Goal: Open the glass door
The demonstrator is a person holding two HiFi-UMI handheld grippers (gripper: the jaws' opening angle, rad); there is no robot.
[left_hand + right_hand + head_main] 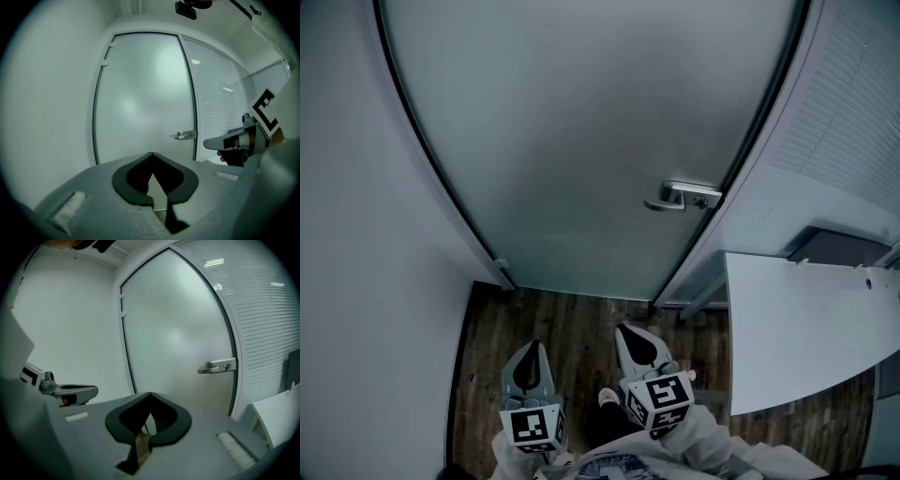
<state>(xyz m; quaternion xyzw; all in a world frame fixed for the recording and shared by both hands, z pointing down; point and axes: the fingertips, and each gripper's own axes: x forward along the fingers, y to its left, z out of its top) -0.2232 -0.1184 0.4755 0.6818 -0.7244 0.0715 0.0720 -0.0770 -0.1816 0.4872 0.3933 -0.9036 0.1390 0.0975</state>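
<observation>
Door: the glass door (581, 141) is filling the upper centre of the head view. It is frosted and looks closed in its dark frame.
Handle: the lever handle (682, 197) is sitting at the door's right edge, right of centre in the frame, with its lever pointing left.
Left gripper: I am holding the left gripper (532, 349) low at the bottom left of centre. Its jaws are pressed together with nothing between them. It is on the side away from the lever, so I judge it is simply standing by.
Right gripper: the right gripper (628, 330) is also clamped tight and empty, just right of the left one. It is on the handle's side, so I judge it the natural one for the lever.
Gap: both tips are hanging over the wood floor (572, 319), well apart from the door and touching nothing.
Desk: a white desk (806, 337) is jutting in at the lower right, near the handle side, so I am carrying the right gripper inside its edge.
Next need: I am reckoning the right jaws must part to grasp the lever, or press it down while closed.
</observation>
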